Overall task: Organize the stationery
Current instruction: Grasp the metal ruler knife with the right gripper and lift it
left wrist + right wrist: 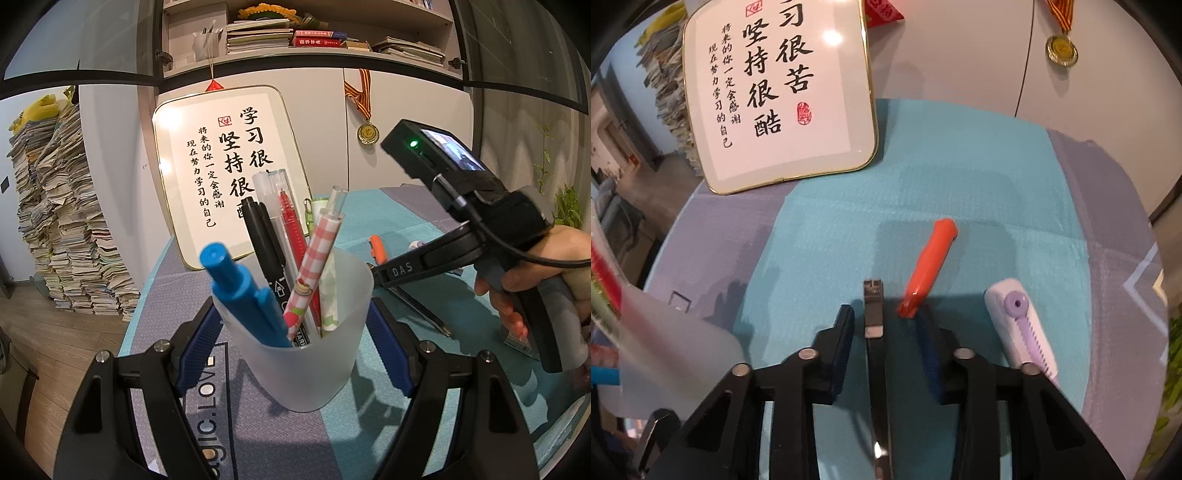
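Note:
My left gripper (295,343) is shut on a frosted pen cup (306,354), its blue pads against both sides. The cup holds a blue pen (243,295), a black marker (264,243), a red pen (290,218) and a pink checked pen (314,262). My right gripper (886,321) is open, lowered around a black pen (875,332) that lies on the cloth between its fingers. An orange utility knife (929,266) lies just ahead on the right. The right gripper also shows in the left wrist view (376,273).
A white and purple correction tape (1019,325) lies right of my right gripper. A framed calligraphy board (779,92) leans against the cabinet at the back. The teal and grey tablecloth (960,166) covers the table. The cup's edge (676,354) is at the left.

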The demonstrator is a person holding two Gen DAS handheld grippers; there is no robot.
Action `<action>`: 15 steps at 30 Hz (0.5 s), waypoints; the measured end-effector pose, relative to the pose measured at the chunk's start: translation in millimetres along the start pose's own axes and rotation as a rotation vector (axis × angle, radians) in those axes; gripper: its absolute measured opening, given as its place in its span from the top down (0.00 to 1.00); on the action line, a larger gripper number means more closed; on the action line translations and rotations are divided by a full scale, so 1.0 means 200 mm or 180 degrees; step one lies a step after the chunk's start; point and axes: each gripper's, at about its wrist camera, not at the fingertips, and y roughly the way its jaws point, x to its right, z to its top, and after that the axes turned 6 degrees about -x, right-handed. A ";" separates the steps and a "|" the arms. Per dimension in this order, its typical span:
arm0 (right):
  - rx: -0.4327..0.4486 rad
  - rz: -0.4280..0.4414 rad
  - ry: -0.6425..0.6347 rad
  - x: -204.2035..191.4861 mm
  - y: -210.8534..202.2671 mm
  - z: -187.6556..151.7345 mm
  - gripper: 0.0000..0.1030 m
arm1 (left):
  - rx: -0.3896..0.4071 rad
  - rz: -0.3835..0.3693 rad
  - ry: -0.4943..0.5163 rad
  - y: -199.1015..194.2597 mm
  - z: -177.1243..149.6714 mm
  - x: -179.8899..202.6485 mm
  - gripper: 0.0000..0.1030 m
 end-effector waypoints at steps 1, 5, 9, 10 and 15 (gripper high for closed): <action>0.0007 -0.0040 -0.0050 -0.01 0.00 0.00 0.80 | 0.0000 0.0002 0.0001 0.00 0.00 0.00 0.24; 0.0027 -0.0024 -0.0117 -0.04 -0.03 -0.03 0.89 | 0.0002 0.0009 0.0005 0.00 0.00 0.00 0.24; 0.0255 0.0108 -0.0080 -0.03 -0.20 -0.07 0.89 | 0.0002 0.0008 0.0005 0.00 -0.01 0.00 0.24; 0.0331 0.0136 -0.0087 -0.04 -0.26 -0.09 0.89 | 0.0002 0.0008 0.0005 0.00 -0.01 0.00 0.24; 0.0603 0.0308 -0.0148 -0.05 -0.48 -0.16 0.89 | 0.0003 0.0009 0.0005 0.00 -0.01 0.00 0.24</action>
